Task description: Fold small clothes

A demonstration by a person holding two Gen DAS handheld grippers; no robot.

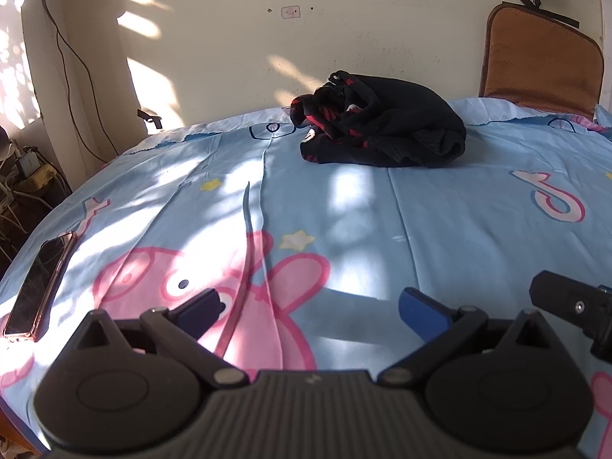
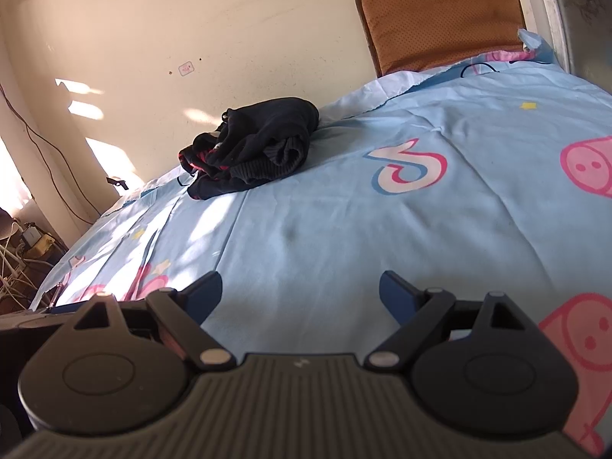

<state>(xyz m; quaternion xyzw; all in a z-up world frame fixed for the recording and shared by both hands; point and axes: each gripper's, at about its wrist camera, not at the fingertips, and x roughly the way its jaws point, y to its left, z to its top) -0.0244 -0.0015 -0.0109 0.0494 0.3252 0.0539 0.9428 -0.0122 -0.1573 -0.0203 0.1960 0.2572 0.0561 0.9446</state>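
Observation:
A crumpled black garment with red stripes (image 1: 382, 126) lies in a heap at the far side of the bed, near the wall; it also shows in the right wrist view (image 2: 252, 149). My left gripper (image 1: 310, 310) is open and empty, low over the light blue cartoon sheet (image 1: 344, 210), well short of the garment. My right gripper (image 2: 302, 294) is open and empty, also over the sheet (image 2: 382, 229) and apart from the garment. Part of the right gripper's black body (image 1: 573, 306) shows at the right edge of the left wrist view.
A phone in a pink case (image 1: 38, 287) lies on the sheet near the bed's left edge. A brown cushion (image 1: 539, 57) leans on the wall at the back right. Cables and a power strip (image 1: 26, 176) sit on the floor at left.

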